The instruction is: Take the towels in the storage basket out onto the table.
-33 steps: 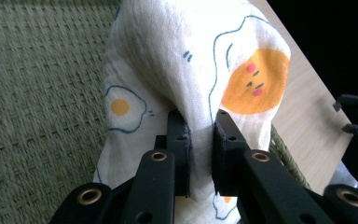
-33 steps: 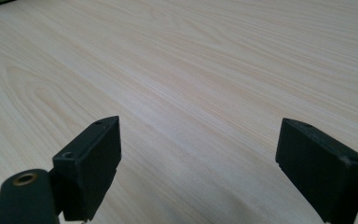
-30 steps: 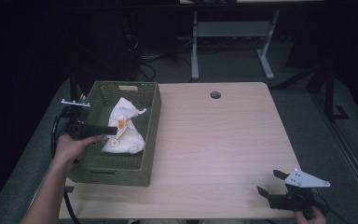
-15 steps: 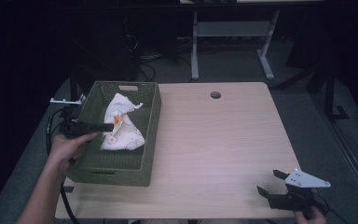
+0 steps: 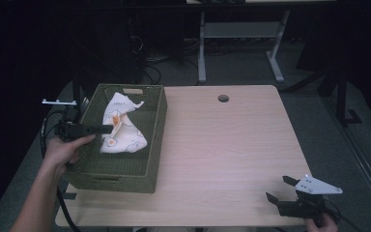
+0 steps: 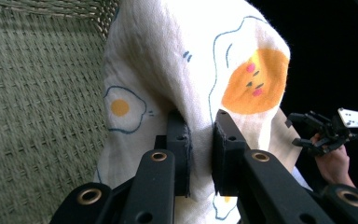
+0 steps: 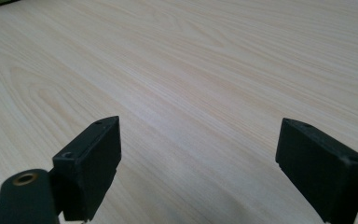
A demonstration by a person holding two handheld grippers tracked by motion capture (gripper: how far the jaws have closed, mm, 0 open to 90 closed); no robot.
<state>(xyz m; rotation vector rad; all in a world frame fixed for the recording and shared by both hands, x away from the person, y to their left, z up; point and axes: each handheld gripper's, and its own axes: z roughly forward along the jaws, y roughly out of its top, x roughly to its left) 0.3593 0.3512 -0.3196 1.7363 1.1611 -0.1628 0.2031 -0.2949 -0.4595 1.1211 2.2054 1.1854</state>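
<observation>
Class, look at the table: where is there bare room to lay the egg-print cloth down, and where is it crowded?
Bare wood runs from the green basket rightward to the table edge, between the round hole and the right gripper at the near corner. The crowded part is the basket, where the left gripper pinches the cloth.

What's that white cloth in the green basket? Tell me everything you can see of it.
The cloth is soft, cream-white woven fabric printed with blue-outlined fried eggs; one orange yolk bears a small pink-cheeked face. It sits crumpled and partly lifted into a peak inside the green woven basket at the table's left side, its lower folds resting on the basket floor. The left tongs are shut on a fold of it, one black pad on each side.
</observation>
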